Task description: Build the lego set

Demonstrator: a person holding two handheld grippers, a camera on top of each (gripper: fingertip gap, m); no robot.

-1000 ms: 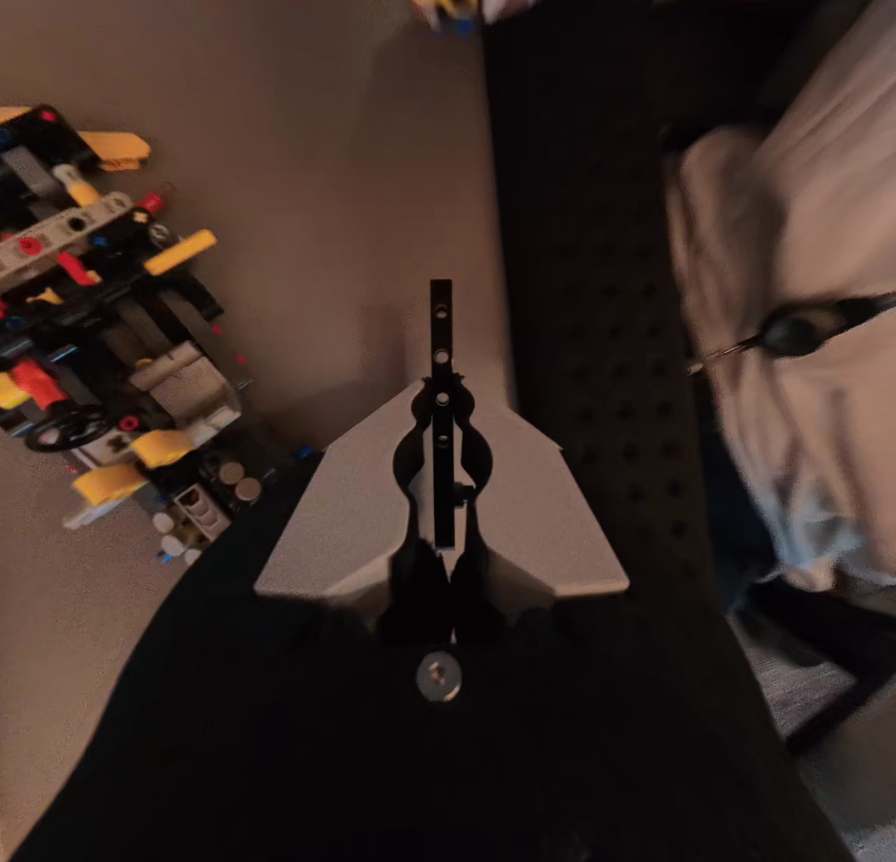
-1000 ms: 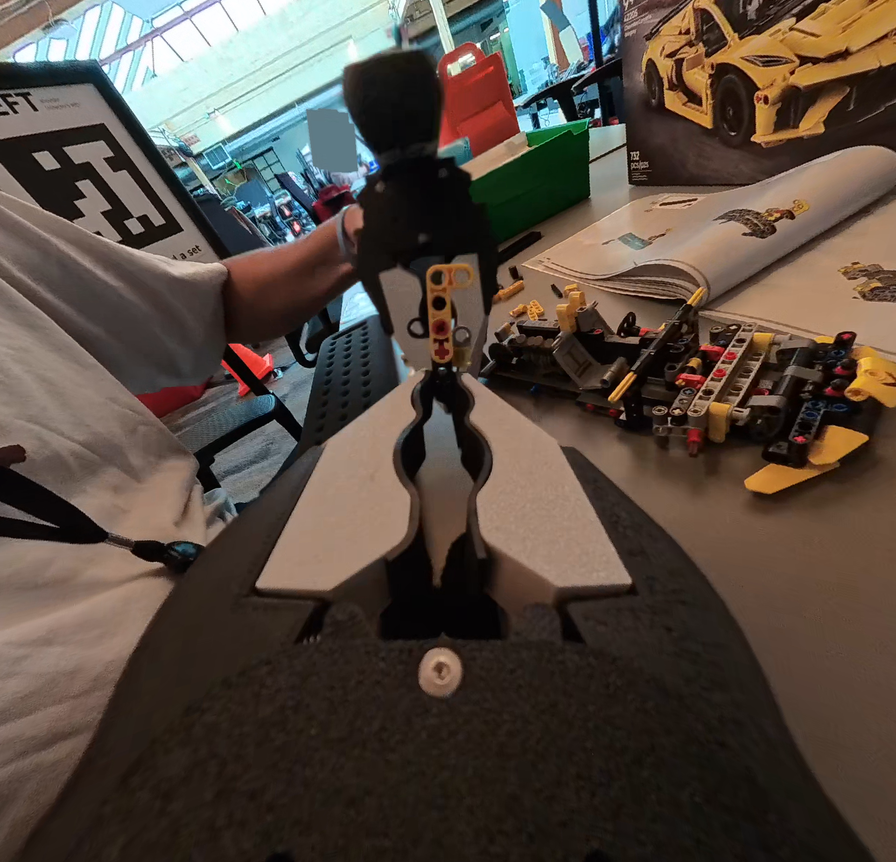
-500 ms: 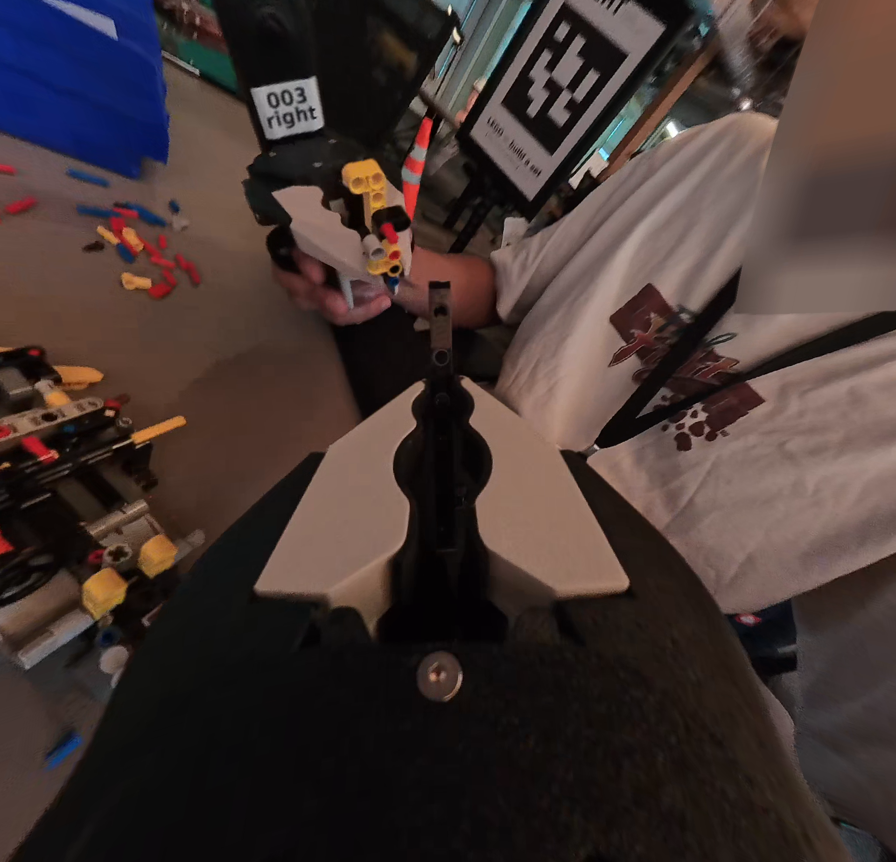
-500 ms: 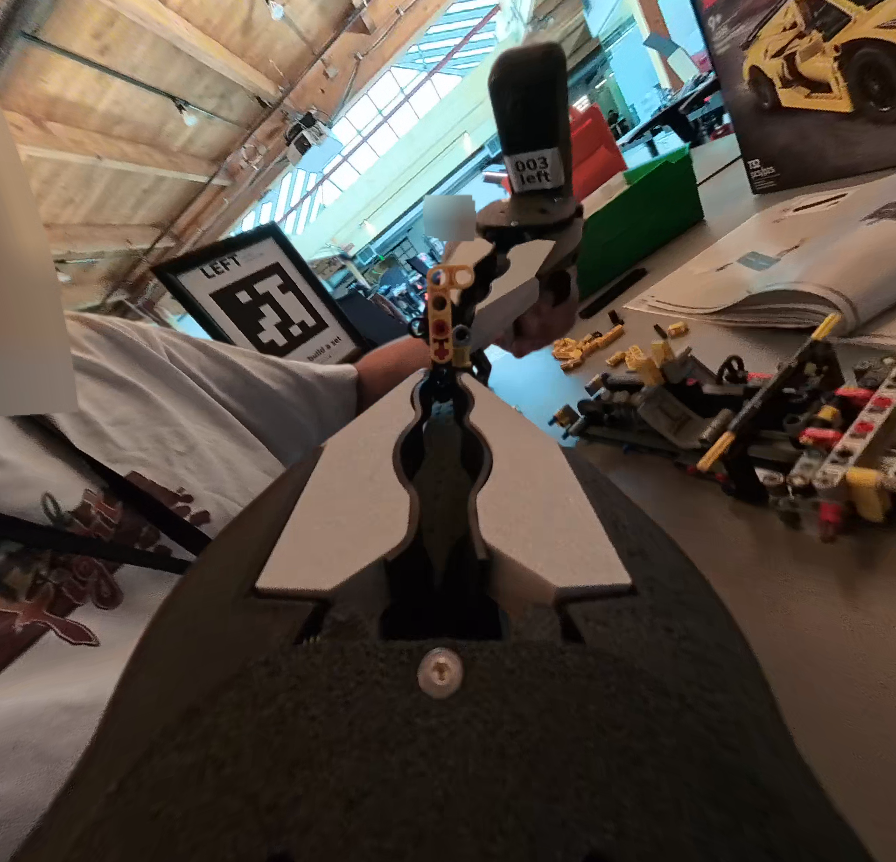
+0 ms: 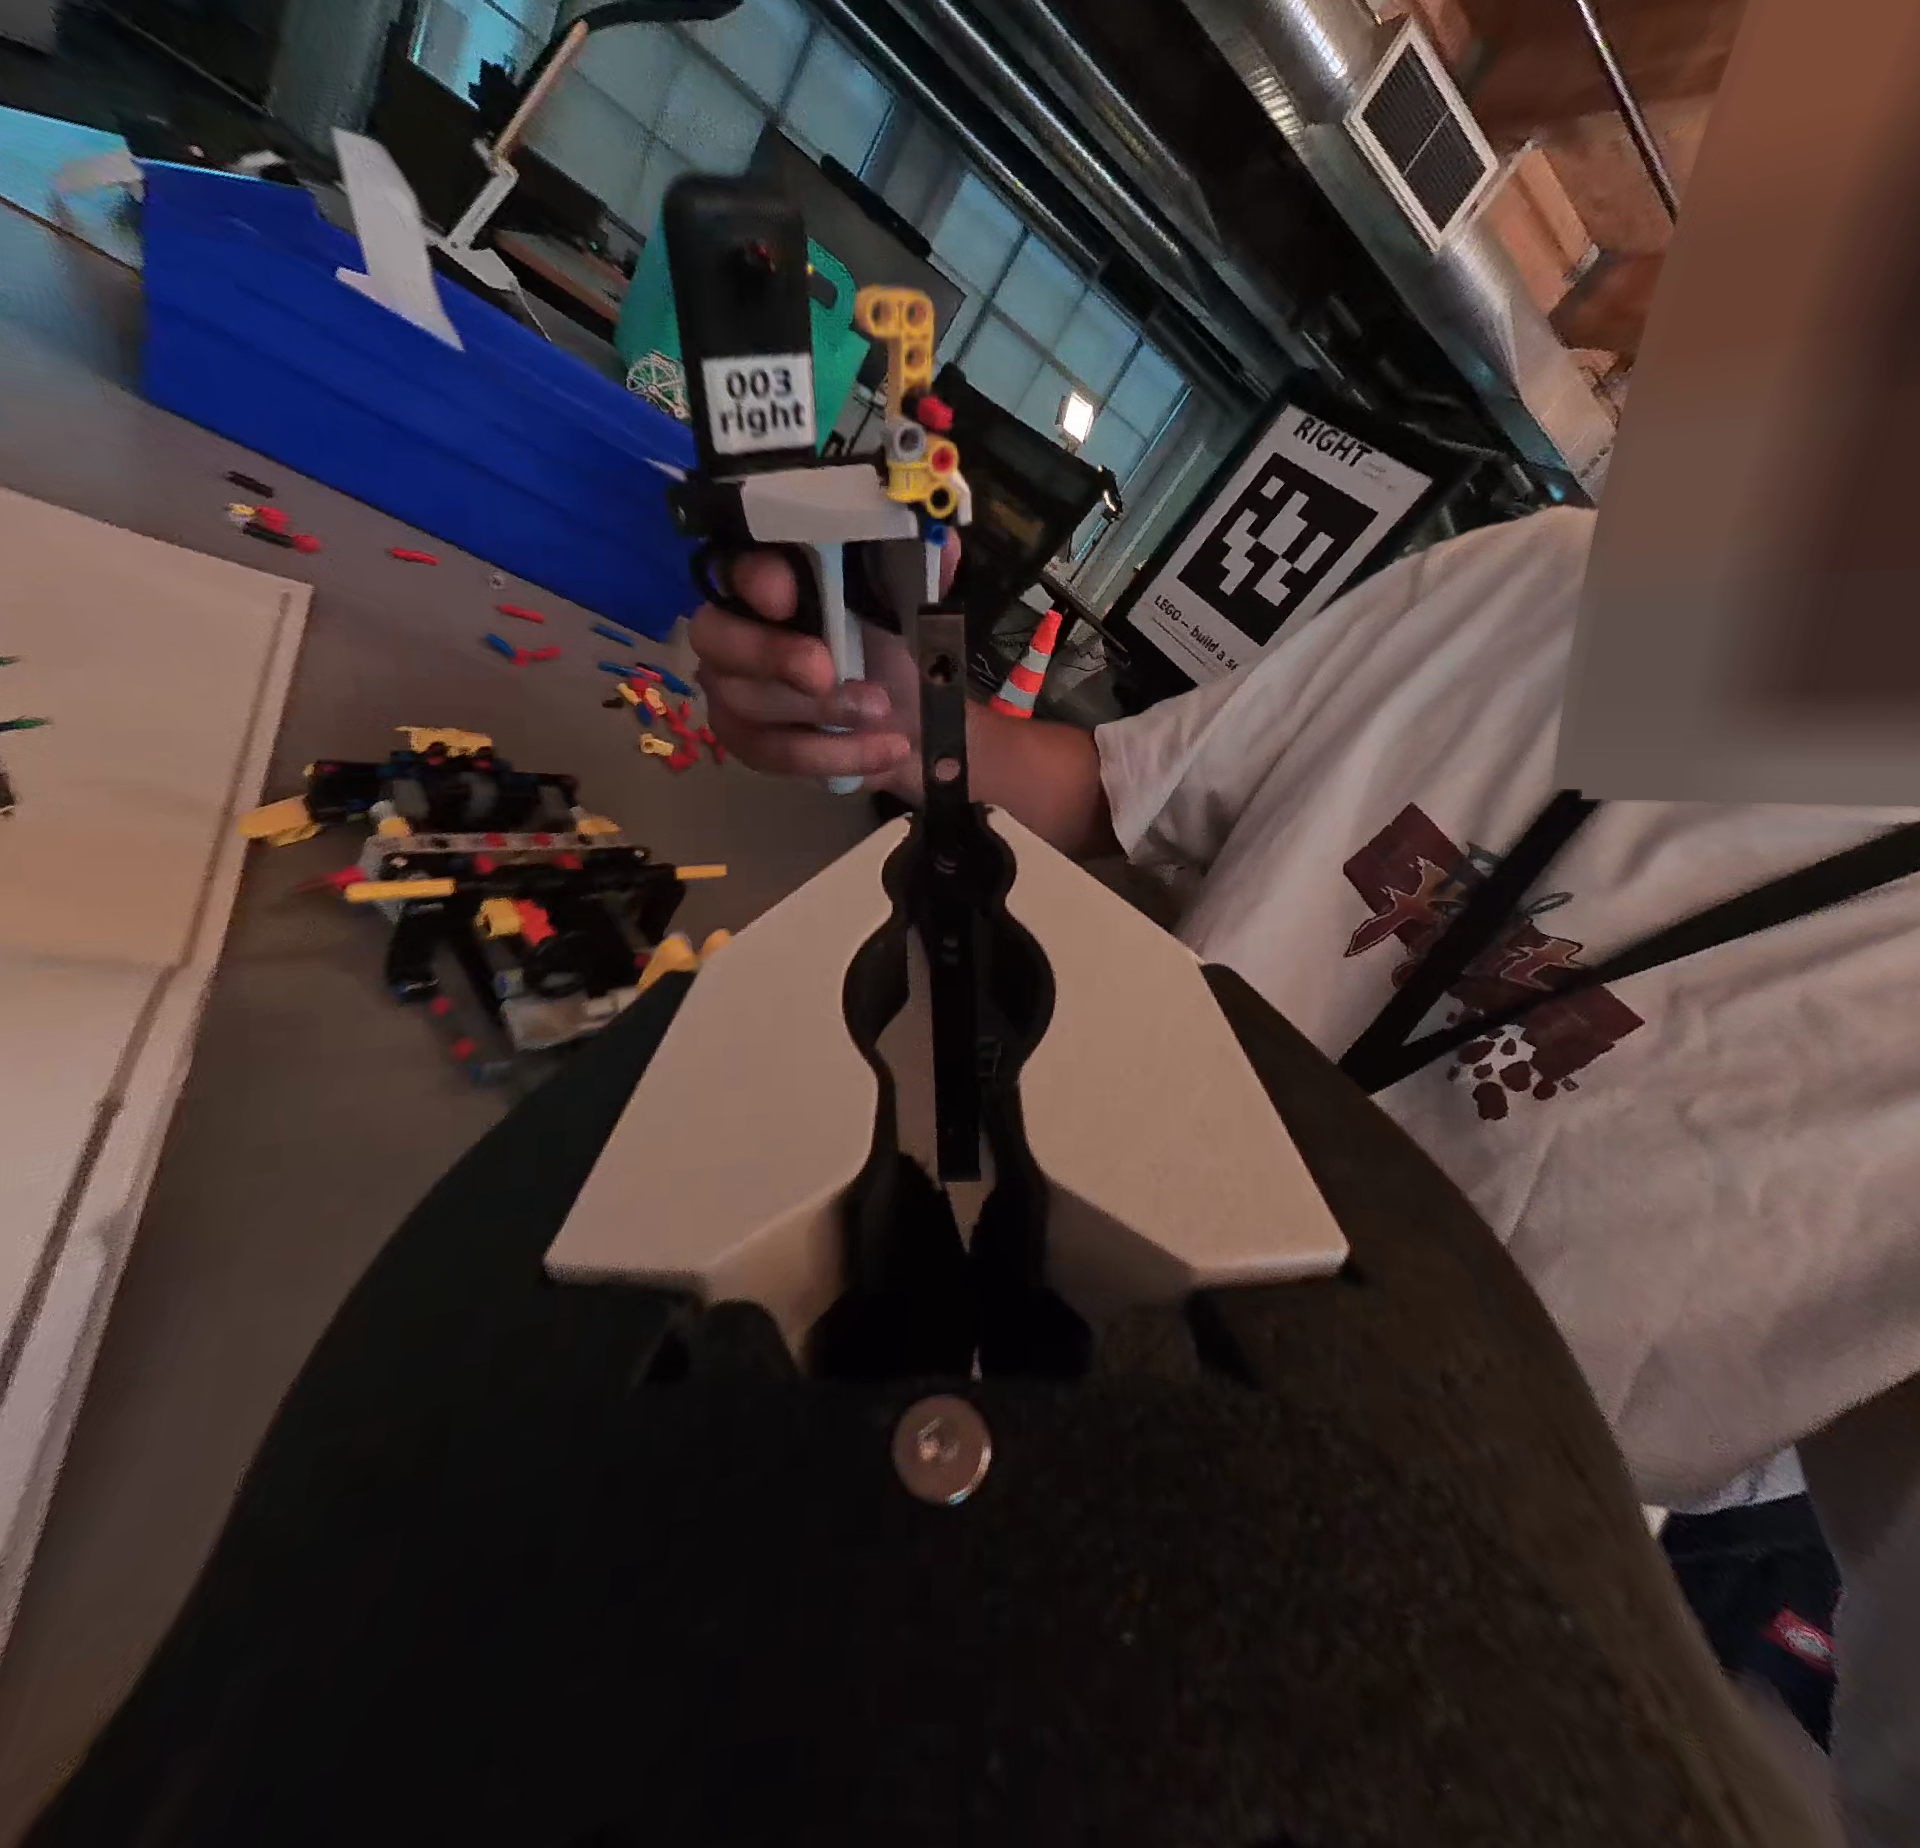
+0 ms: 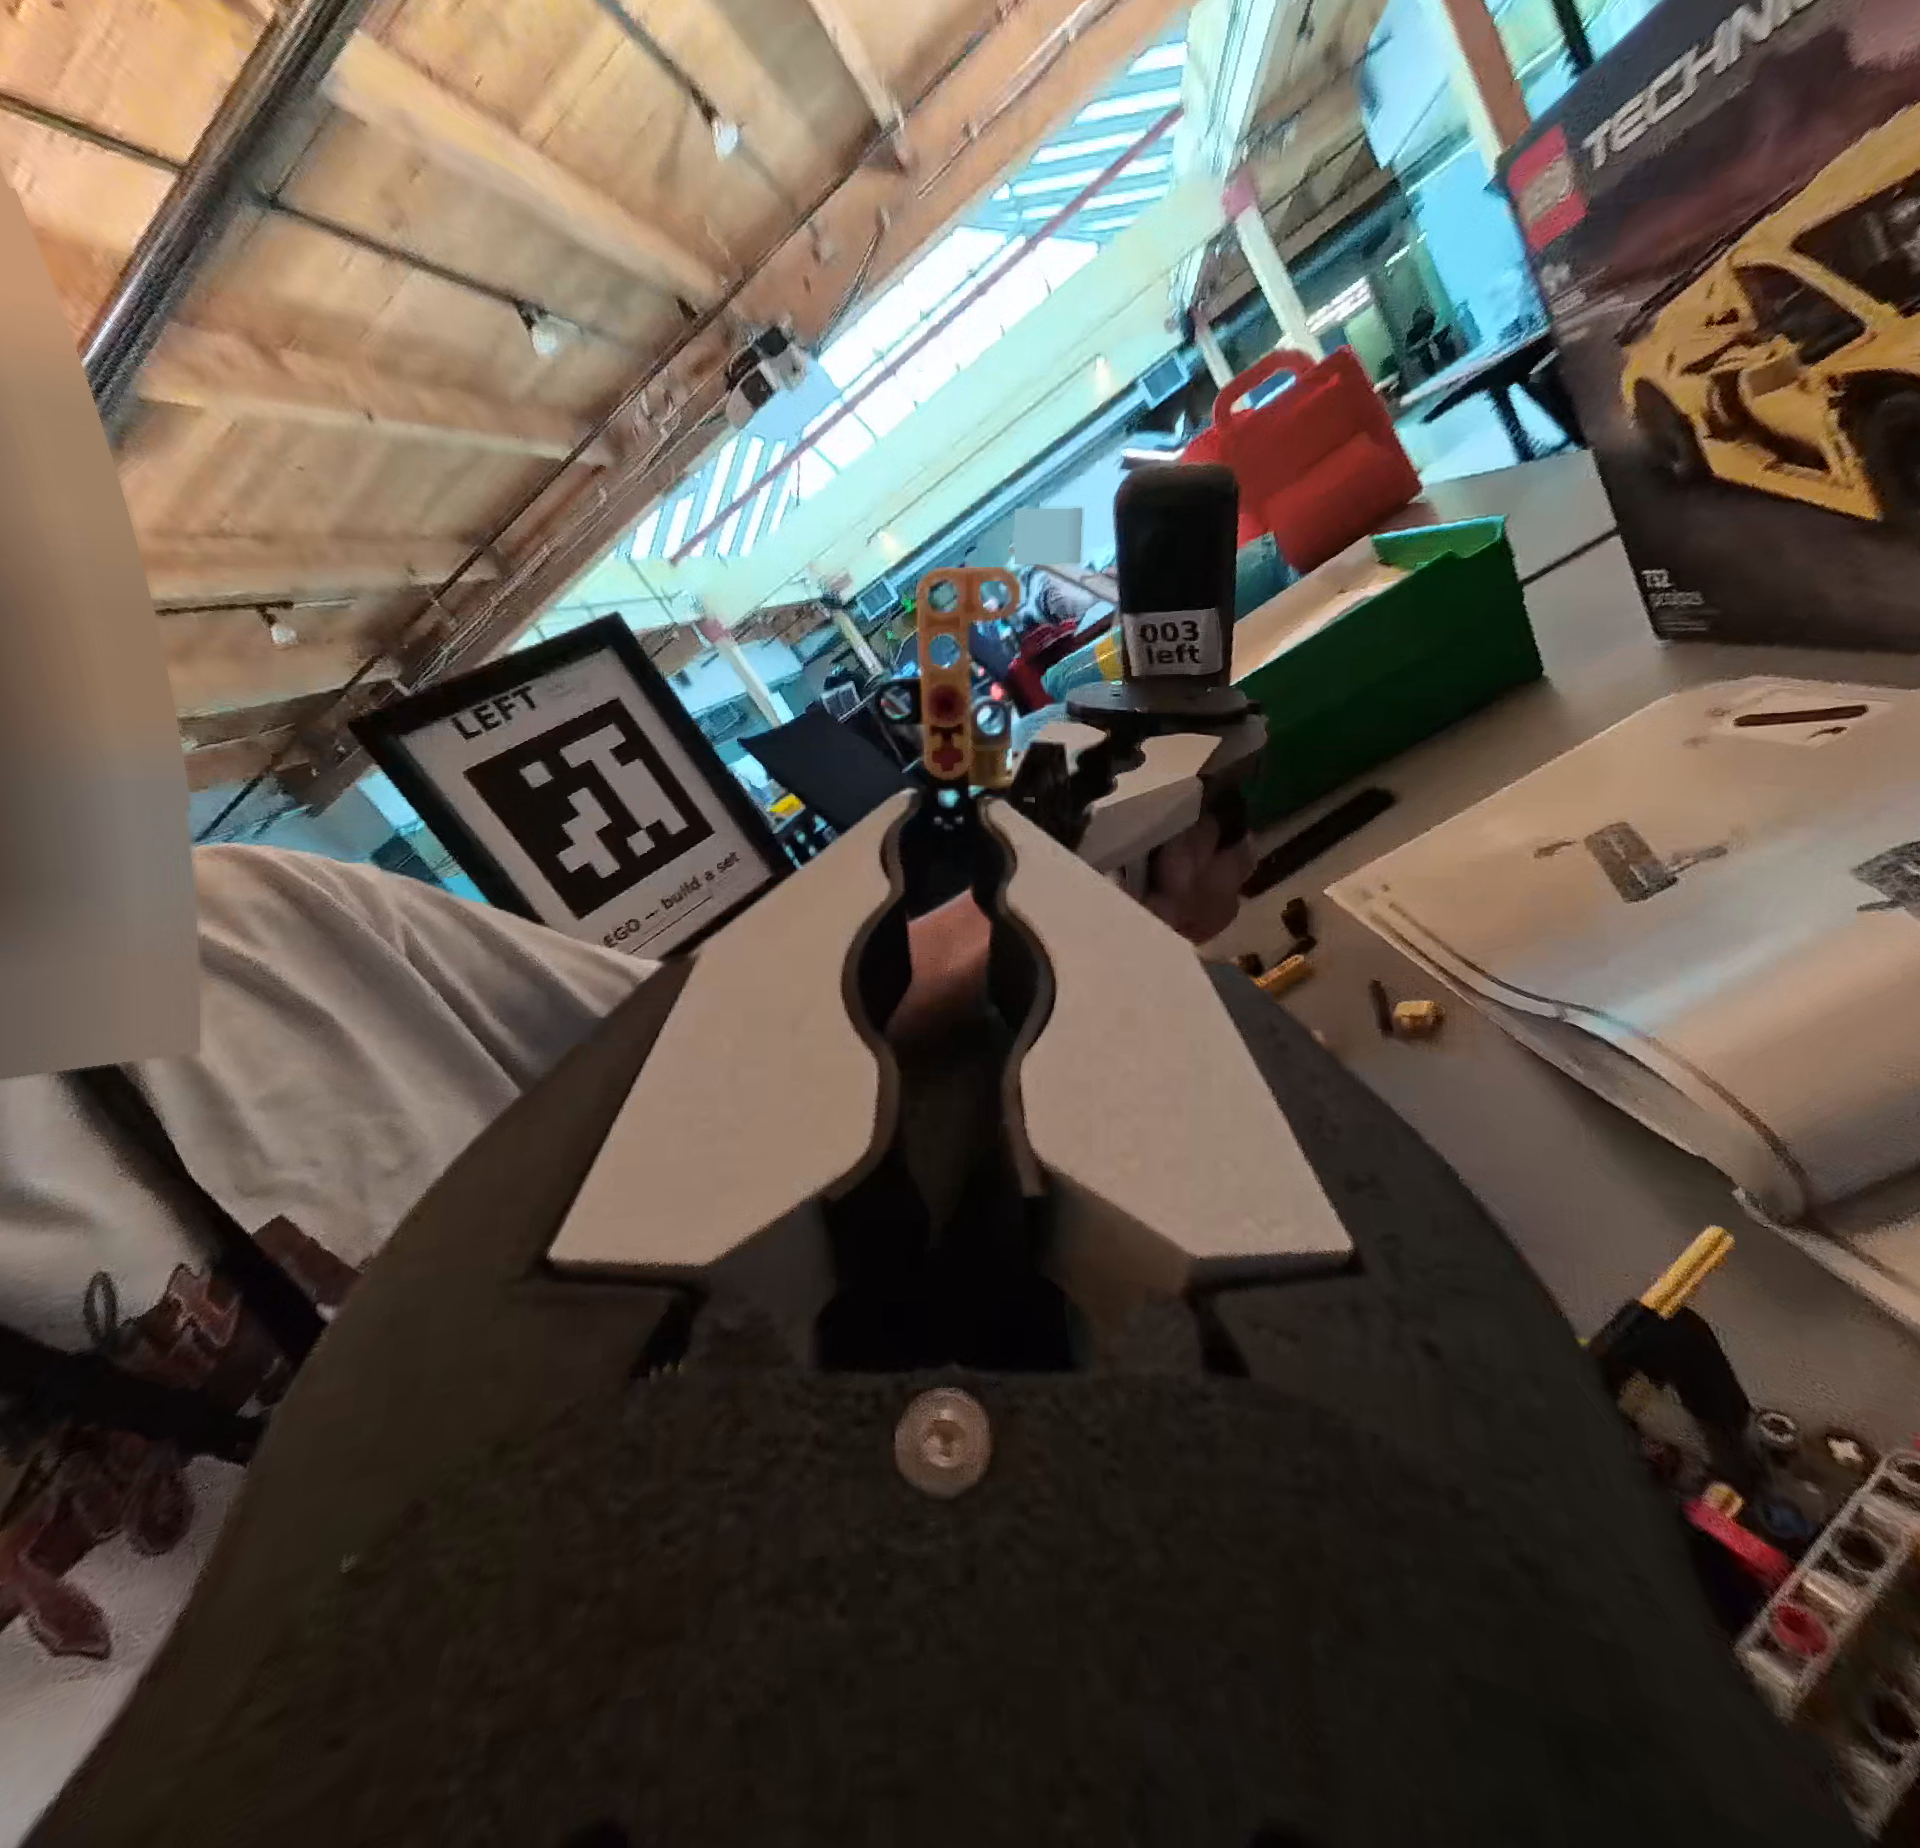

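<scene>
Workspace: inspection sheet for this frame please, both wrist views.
Surface: grey table.
Job's things: black beam; yellow sub-assembly; part-built car; open instruction booklet; set box.
Clutter: loose small pieces; blue bin; green bin.
Grippers: left gripper shut on black beam; right gripper shut on yellow sub-assembly.
Cables: nothing seen.
Surroundings: two framed marker signs, workshop hall.

left gripper (image 5: 948,822): matt grey plastic fingers, rough black grainy body, shiny metal screw (image 5: 941,1451)
beam (image 5: 948,759): smooth black plastic
yellow piece (image 6: 961,692): glossy plastic
shirt (image 5: 1558,967): white cloth, creased
manual (image 6: 1662,925): smooth paper
ceiling (image 6: 416,188): bare wood
bin (image 5: 395,385): glossy blue plastic
table (image 5: 312,1071): matt grey
</scene>
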